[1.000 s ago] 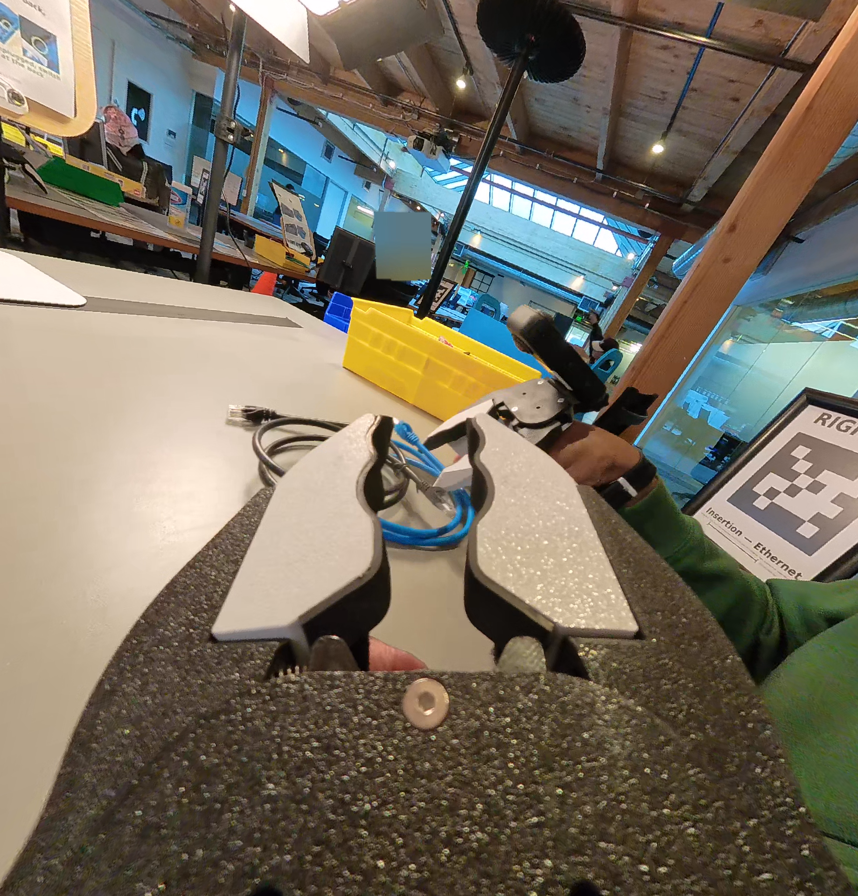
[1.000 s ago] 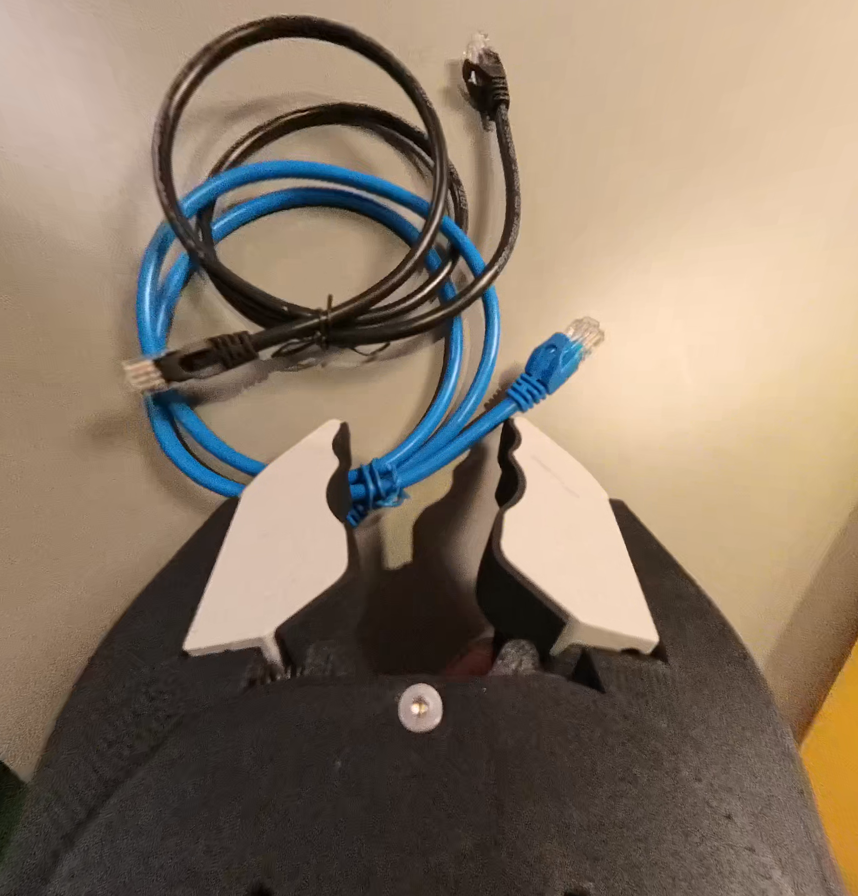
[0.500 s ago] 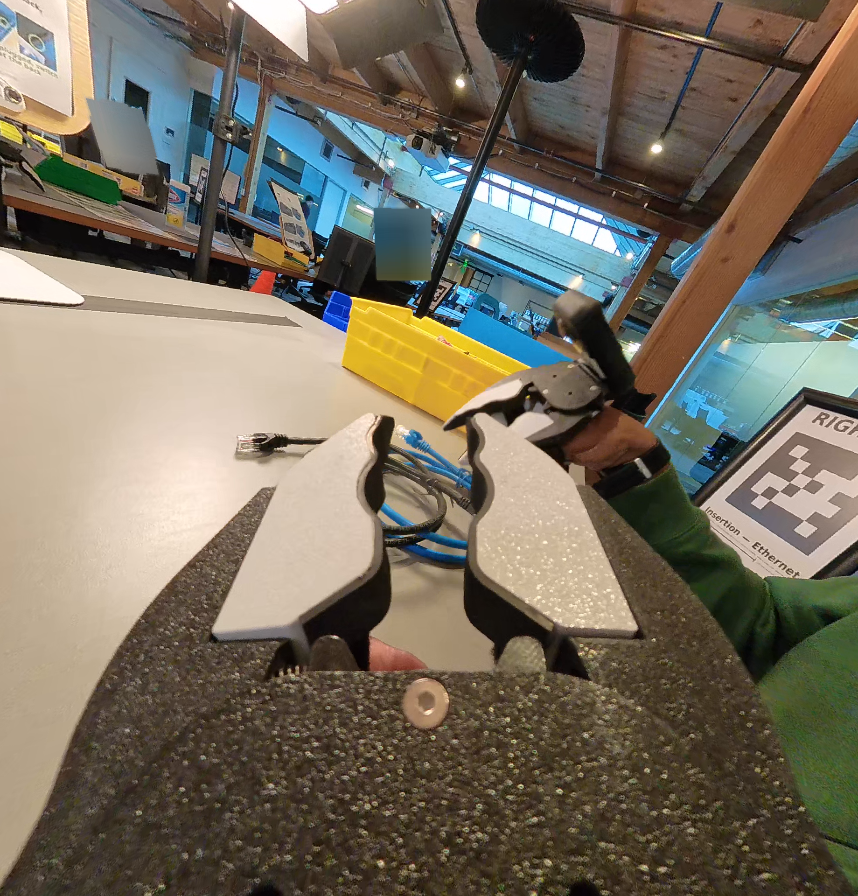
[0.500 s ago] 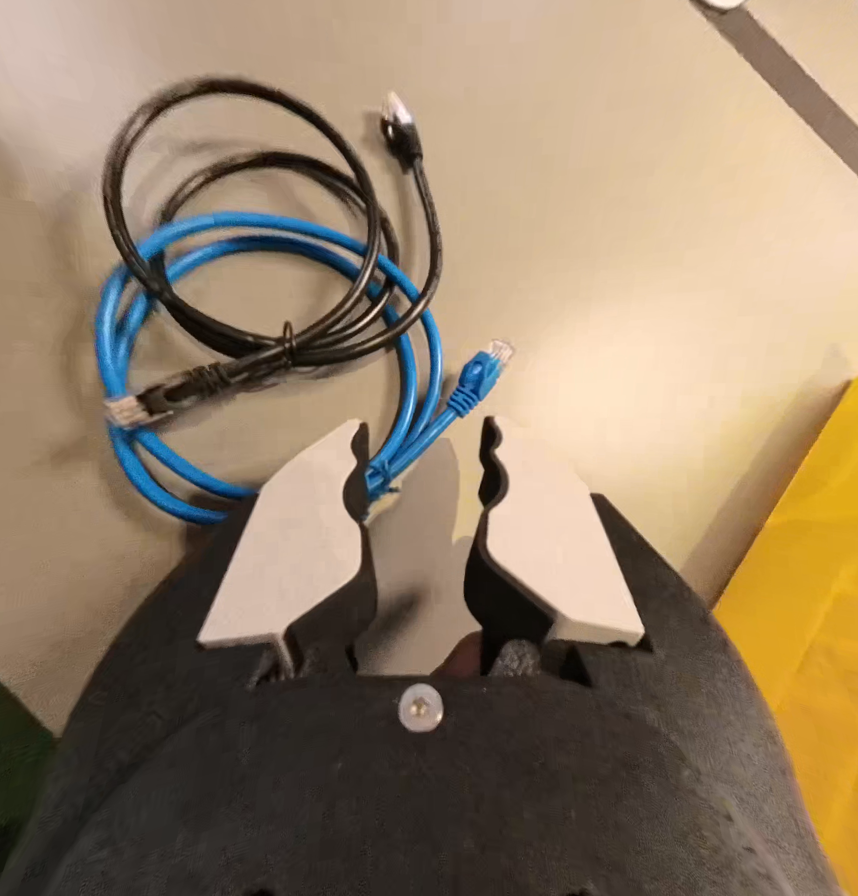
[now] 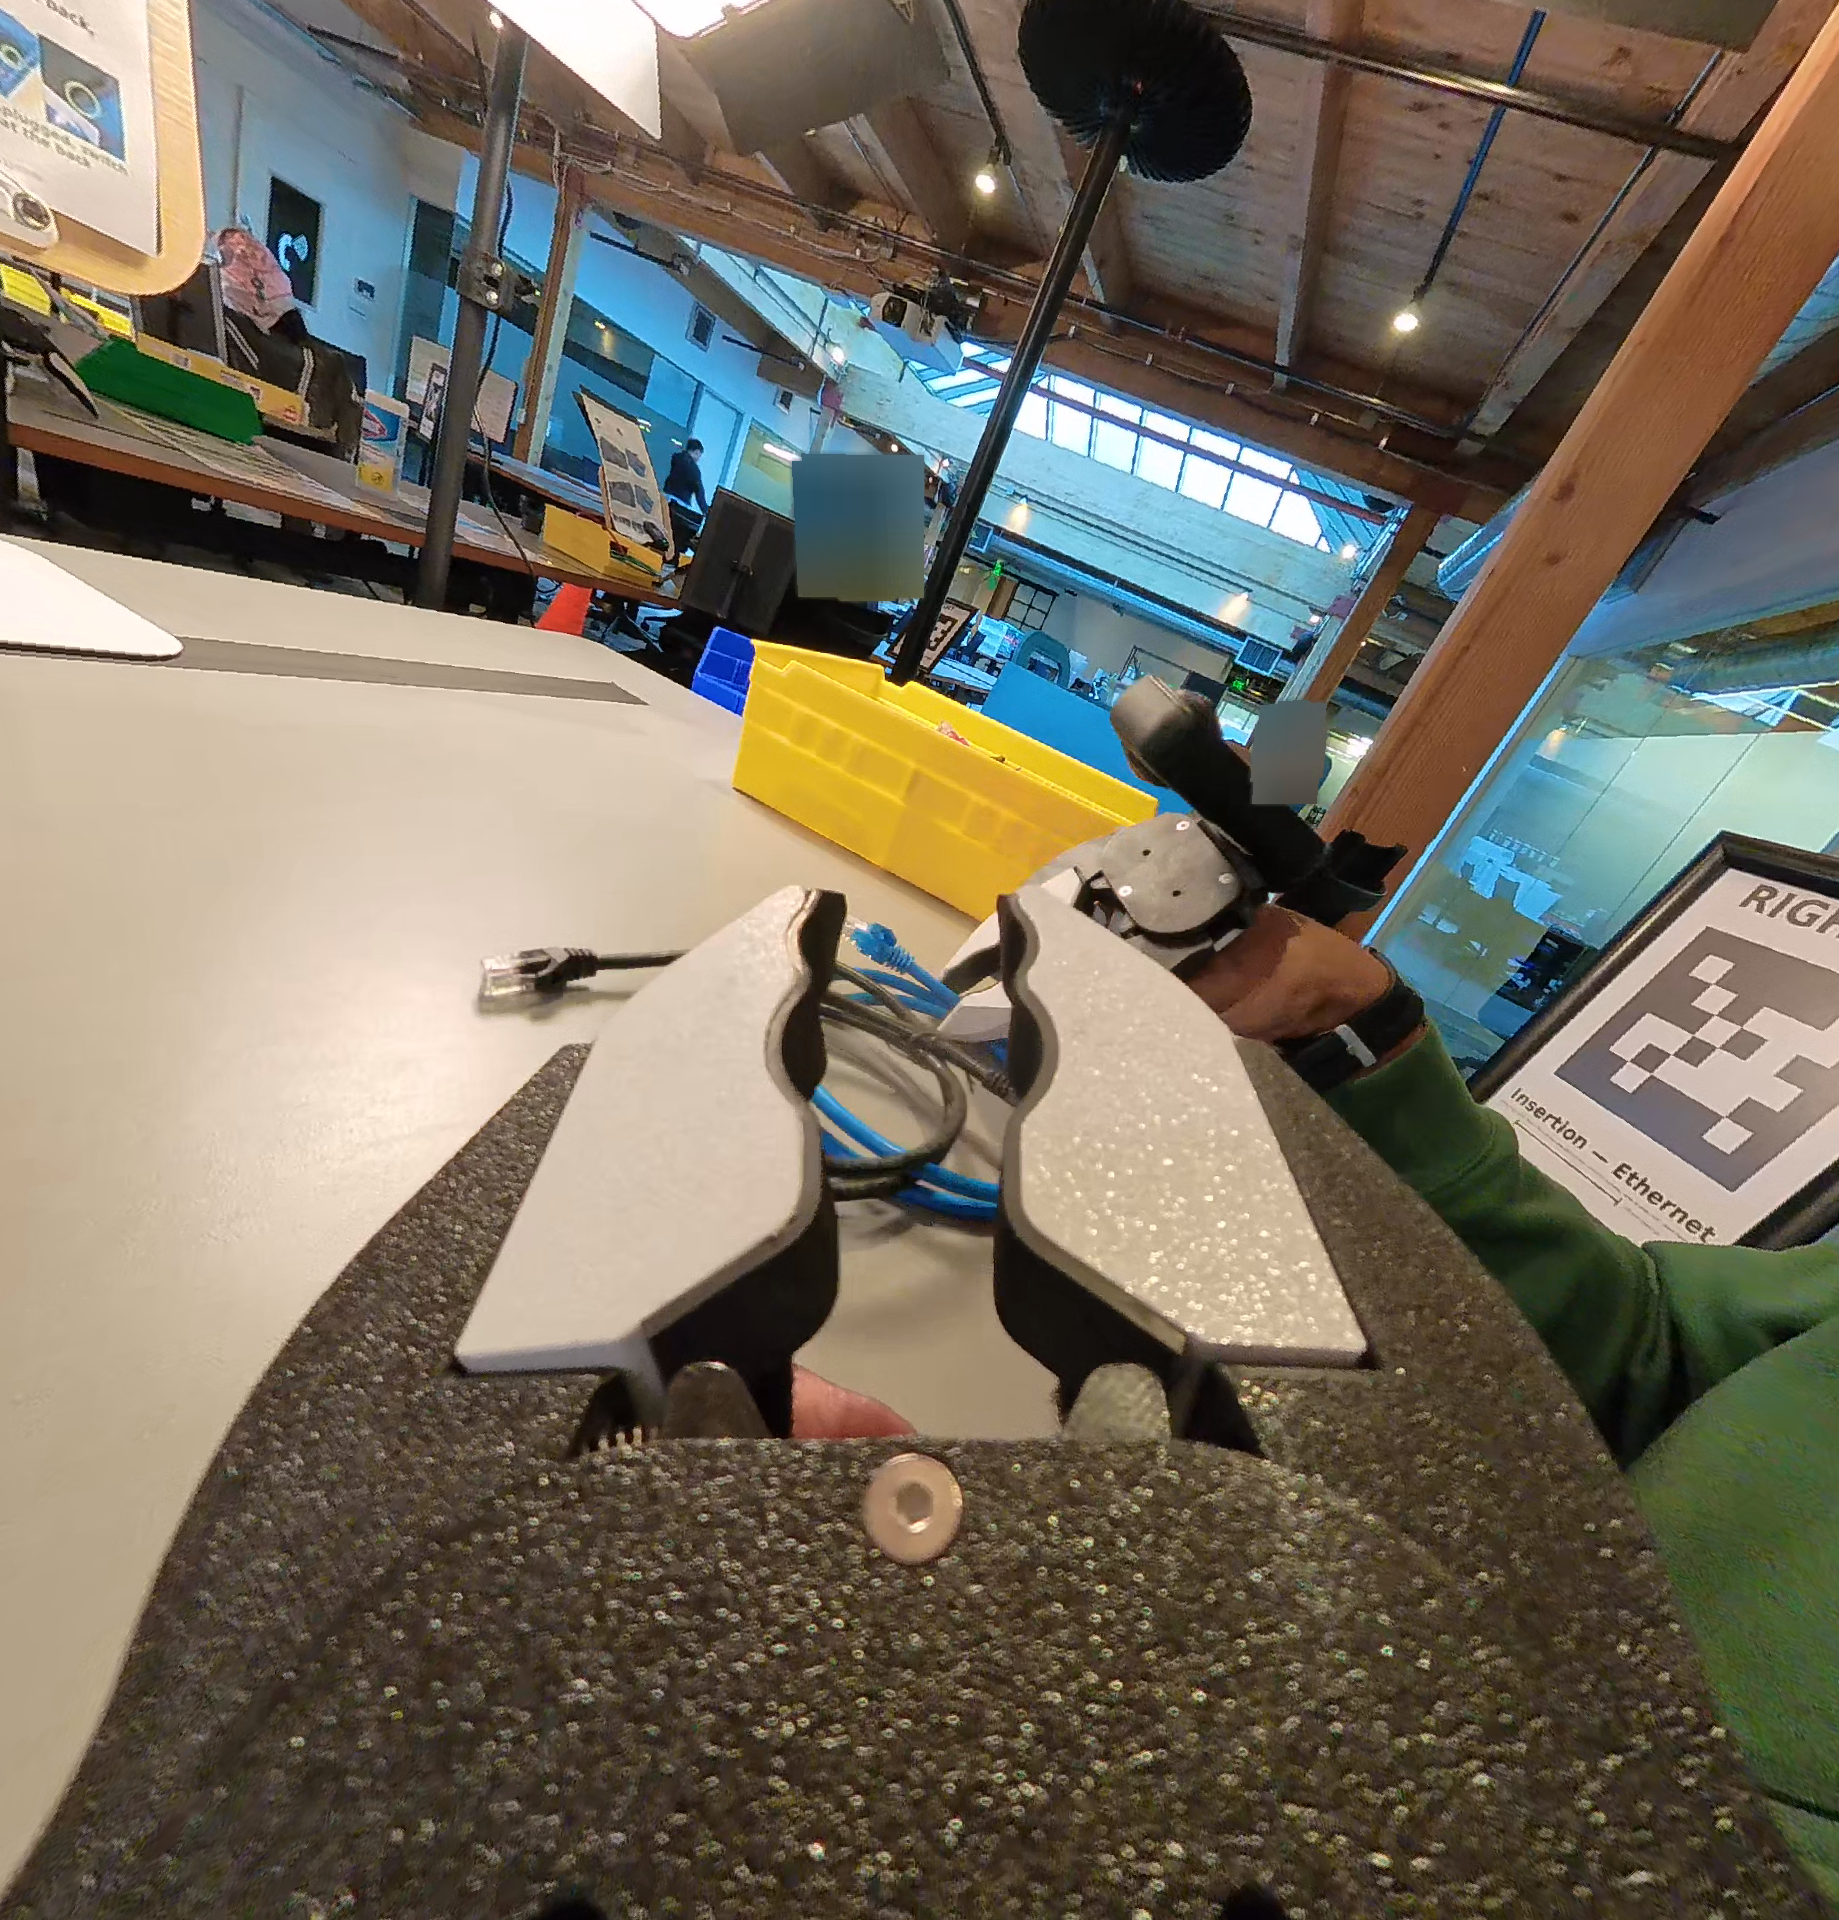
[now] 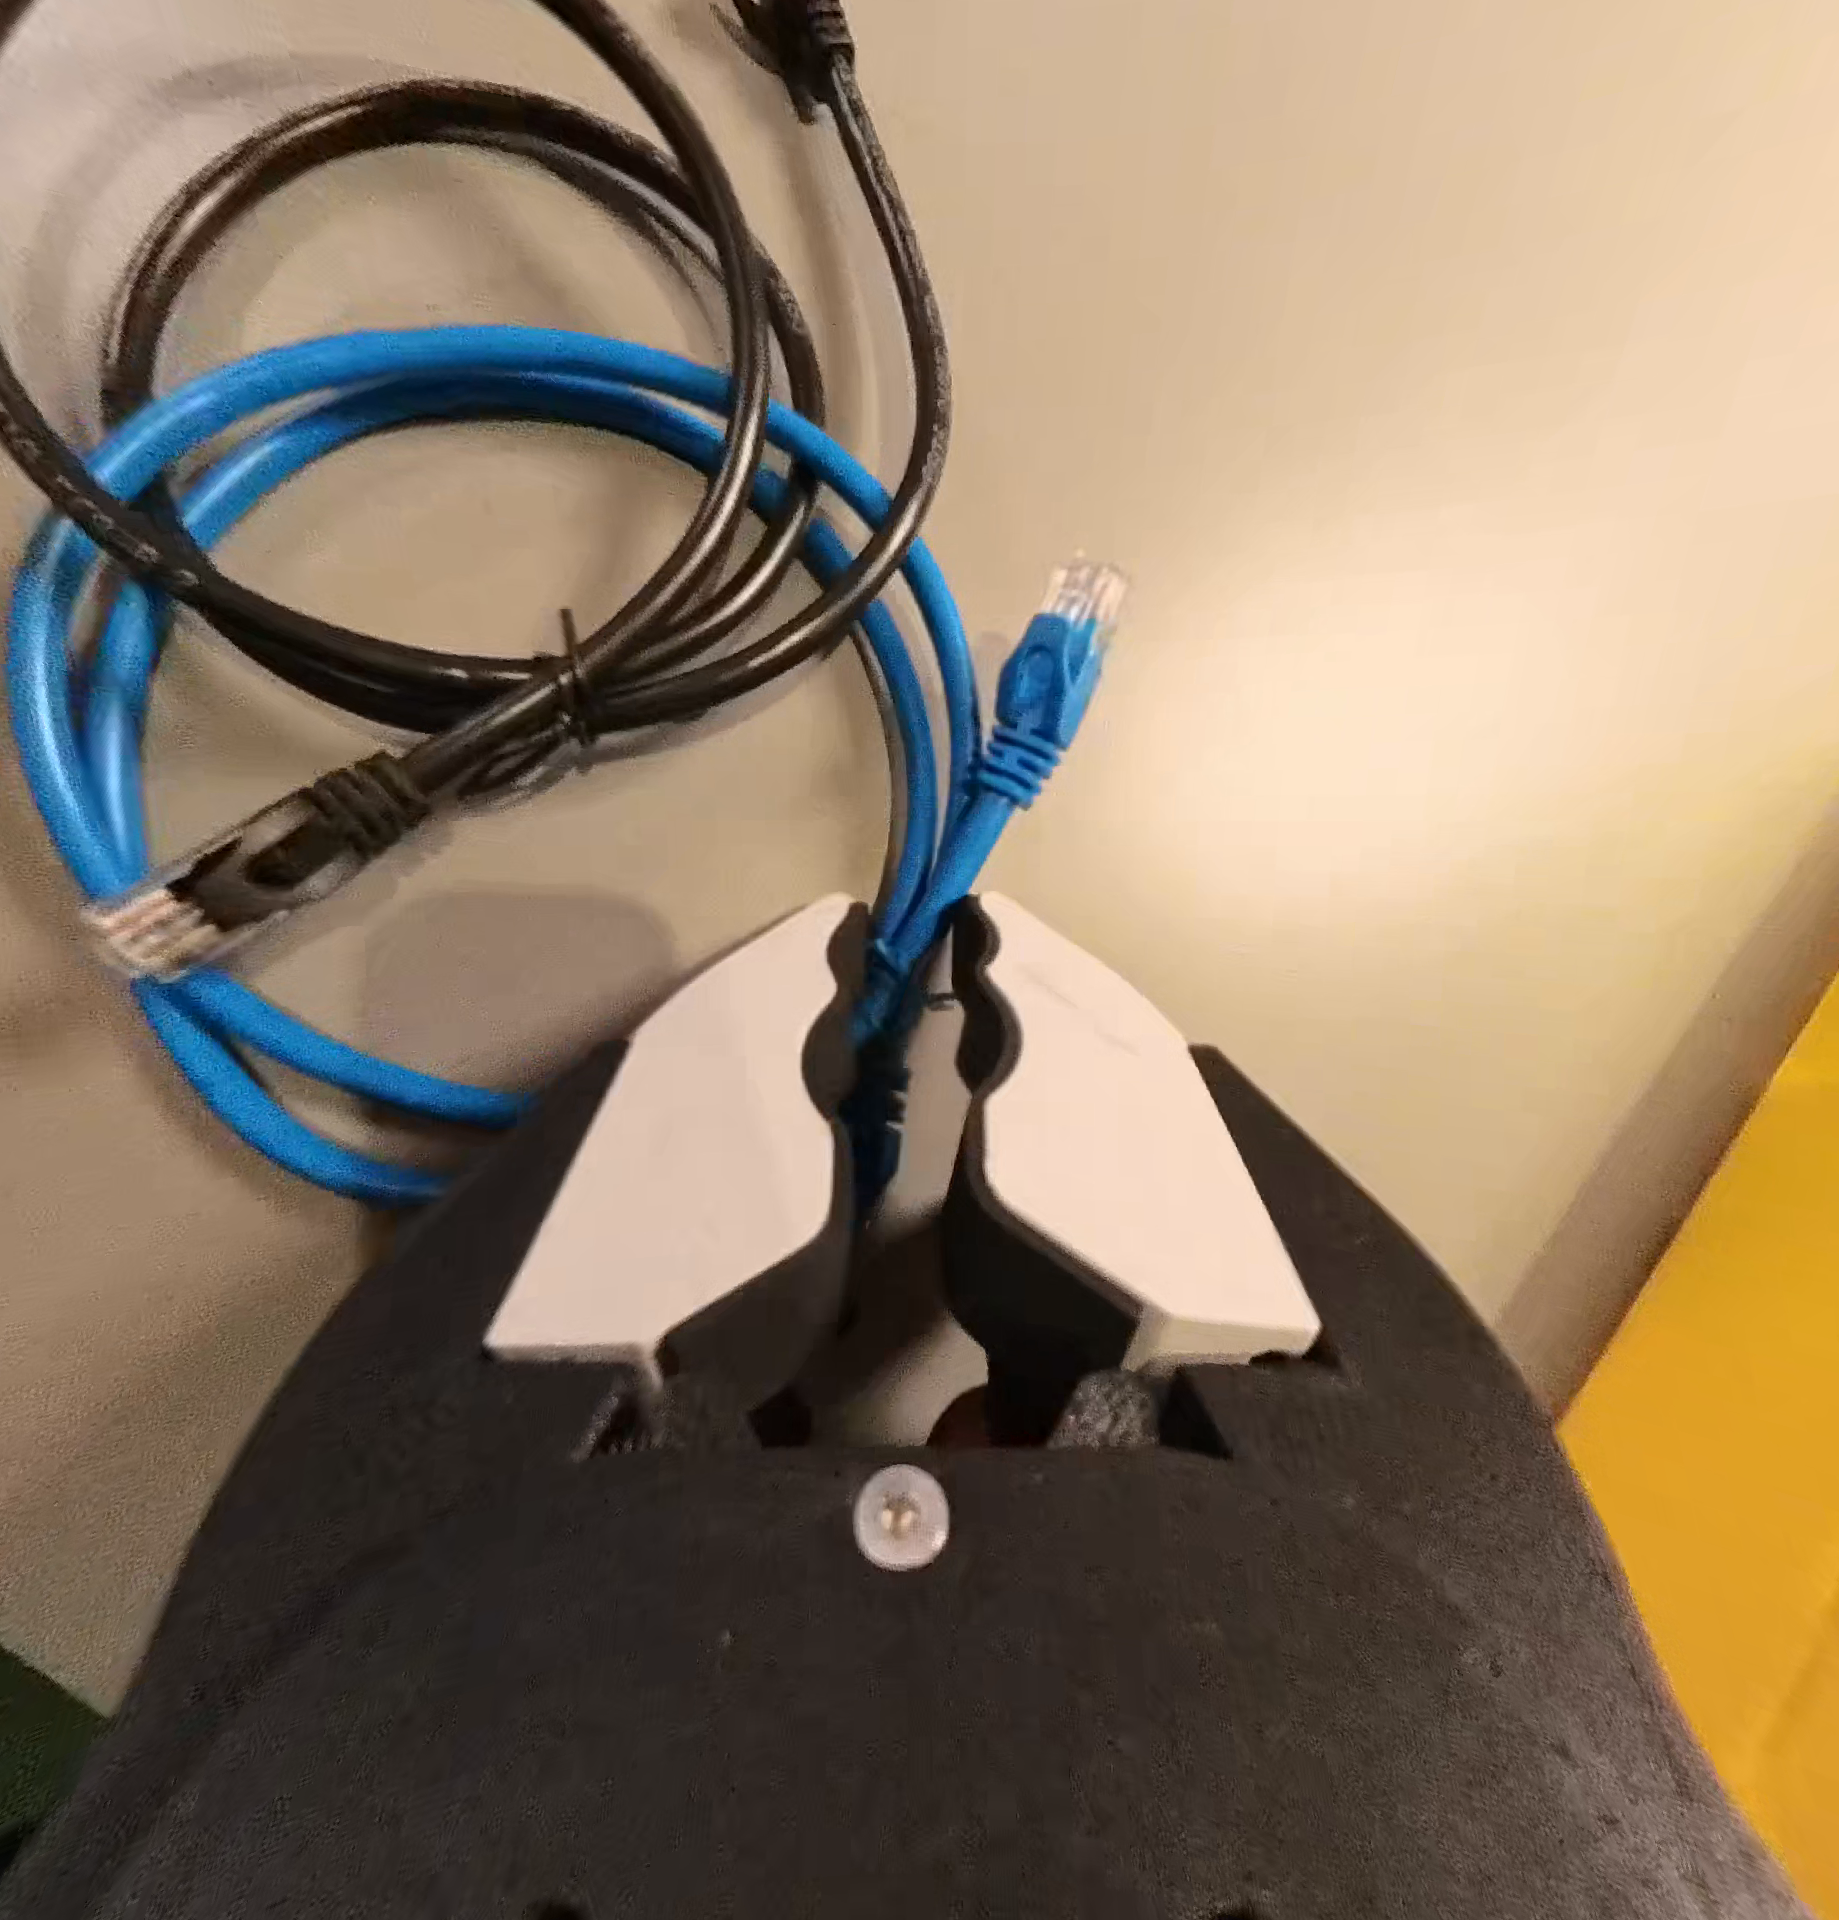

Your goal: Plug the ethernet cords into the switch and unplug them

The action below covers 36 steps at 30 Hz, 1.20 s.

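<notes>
A coiled blue ethernet cord [image 6: 479, 364] and a coiled black ethernet cord [image 6: 738, 312] lie tangled together on the grey table [image 5: 271, 883]. My right gripper [image 6: 913, 912] is shut on the blue cord's tied strands just behind its blue plug [image 6: 1050, 665], which points away past the fingertips. One black plug [image 6: 260, 862] rests across the blue loop. My left gripper [image 5: 920, 914] is open and empty, low over the table just before the cords [image 5: 894, 1164]. The other black plug [image 5: 520, 971] lies to its left. No switch is in view.
A yellow bin [image 5: 925, 790] stands behind the cords, close to the right gripper's side [image 6: 1725, 1455]. A framed sign with a checkered marker [image 5: 1725, 1060] stands at the right. A green sleeve [image 5: 1517, 1226] reaches in from the right. A white base [image 5: 53, 613] sits far left. Spacing between my two grippers at the tips: around 25 cm.
My right gripper has moved forward onto the blue cord and its jaws have closed on the tied strands. The left gripper has stayed open and has barely moved.
</notes>
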{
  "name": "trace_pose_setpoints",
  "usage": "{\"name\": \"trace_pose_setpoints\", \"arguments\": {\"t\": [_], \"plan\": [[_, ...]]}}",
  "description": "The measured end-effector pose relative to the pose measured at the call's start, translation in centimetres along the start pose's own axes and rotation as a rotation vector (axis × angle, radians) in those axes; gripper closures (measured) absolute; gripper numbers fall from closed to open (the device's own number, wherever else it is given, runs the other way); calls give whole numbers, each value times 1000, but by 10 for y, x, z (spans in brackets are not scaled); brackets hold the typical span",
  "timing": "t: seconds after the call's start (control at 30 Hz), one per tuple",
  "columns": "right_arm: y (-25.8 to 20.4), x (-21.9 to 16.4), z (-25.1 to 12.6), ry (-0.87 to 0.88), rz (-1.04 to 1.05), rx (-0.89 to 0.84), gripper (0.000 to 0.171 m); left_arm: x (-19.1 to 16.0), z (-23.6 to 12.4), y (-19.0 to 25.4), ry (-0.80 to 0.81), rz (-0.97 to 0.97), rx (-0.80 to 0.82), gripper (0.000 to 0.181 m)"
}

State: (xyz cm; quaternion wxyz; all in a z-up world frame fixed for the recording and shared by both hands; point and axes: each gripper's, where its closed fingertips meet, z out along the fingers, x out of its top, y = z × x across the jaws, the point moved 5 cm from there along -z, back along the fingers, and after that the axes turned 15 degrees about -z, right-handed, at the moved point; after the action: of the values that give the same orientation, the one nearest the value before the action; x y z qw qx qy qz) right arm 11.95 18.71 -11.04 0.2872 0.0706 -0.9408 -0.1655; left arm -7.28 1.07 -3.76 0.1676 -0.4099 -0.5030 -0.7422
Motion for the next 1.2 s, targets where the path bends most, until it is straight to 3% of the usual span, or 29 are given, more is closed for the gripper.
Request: {"name": "trace_pose_setpoints", "arguments": {"t": [0.17, 0.4, 0.53, 0.8, 0.9, 1.2], "plan": [[4, 6, -8, -43, -170, -163, 158, 0, 0, 0, 0, -2, 0, 150], [16, 45, -63, 70, -411, -650, 160, 0, 0, -1, -3, -3, 2, 150], [23, 56, -96, 109, -432, -886, 159, 0, 0, 0, 1, -1, 0, 150], [40, 49, -131, 155, -408, -1145, 159, 0, 0, 0, 1, -1, 1, 151], [39, 52, -151, 245, -409, -1270, 159, 0, 1, -1, -4, -3, 3, 150], [31, 62, -165, 462, -337, -1253, 159, -1, 2, 1, -11, 12, 5, 149]]}}
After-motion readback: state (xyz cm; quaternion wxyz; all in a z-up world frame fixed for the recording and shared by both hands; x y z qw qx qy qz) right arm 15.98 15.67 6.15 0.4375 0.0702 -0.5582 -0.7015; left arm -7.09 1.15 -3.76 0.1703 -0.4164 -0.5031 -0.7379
